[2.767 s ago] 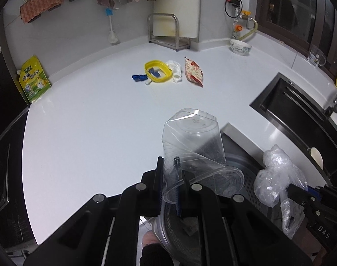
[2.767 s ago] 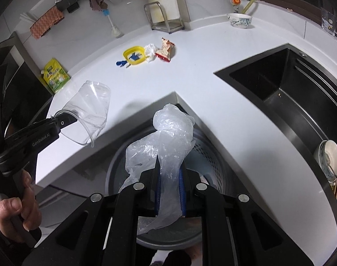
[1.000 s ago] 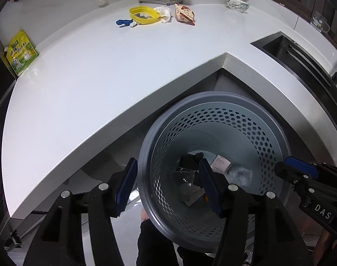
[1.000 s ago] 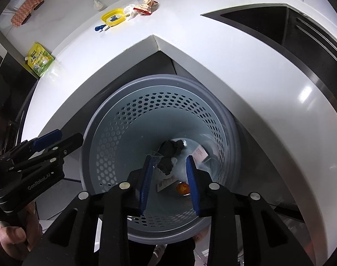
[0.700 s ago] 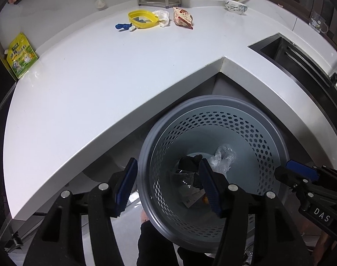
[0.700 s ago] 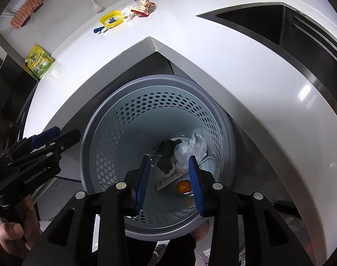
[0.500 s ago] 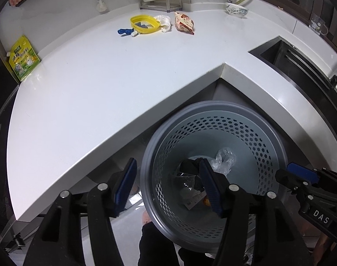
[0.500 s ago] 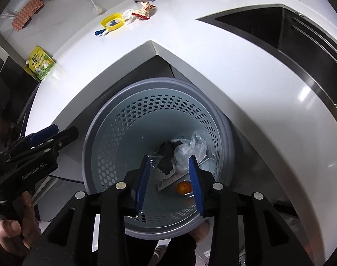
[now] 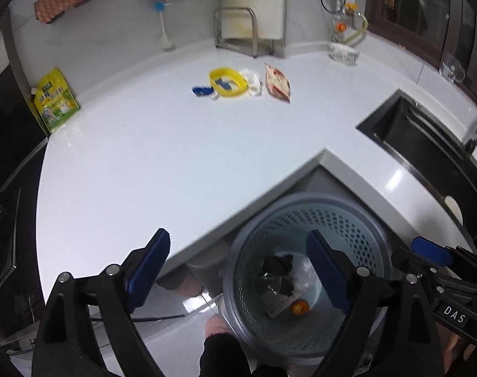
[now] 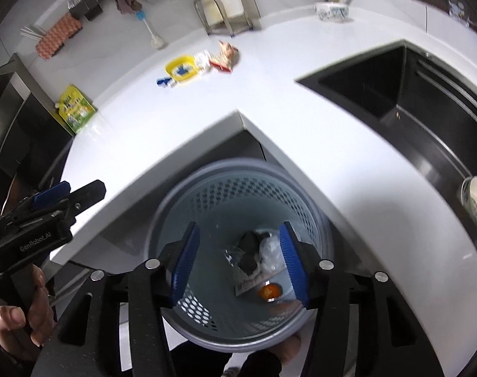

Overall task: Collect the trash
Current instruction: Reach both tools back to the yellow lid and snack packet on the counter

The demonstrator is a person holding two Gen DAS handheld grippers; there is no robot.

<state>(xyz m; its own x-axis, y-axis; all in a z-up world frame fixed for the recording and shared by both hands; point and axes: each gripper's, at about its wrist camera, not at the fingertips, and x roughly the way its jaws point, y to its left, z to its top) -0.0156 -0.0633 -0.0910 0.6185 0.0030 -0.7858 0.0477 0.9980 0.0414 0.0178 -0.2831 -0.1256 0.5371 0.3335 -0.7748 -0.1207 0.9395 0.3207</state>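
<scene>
Hovering with their jaws spread apart and holding nothing, the left tongs [image 9: 238,259] and right tongs [image 10: 238,259] hang over one perforated bin [image 10: 207,198] below the white desk [image 9: 175,150] corner. Inside it lie one clear bag [image 10: 271,253], dark scraps [image 10: 249,251] and one orange piece [image 10: 269,290]. One yellow lid [image 9: 227,83] and one snack packet [image 9: 277,83], its long axis pointing toward the back wall, lie near the desk's far edge.

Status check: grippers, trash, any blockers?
Left gripper open, empty. Right gripper open, empty, over bin. Snack wrapper, yellow lid, tissue left on counter. Nothing in the way.
</scene>
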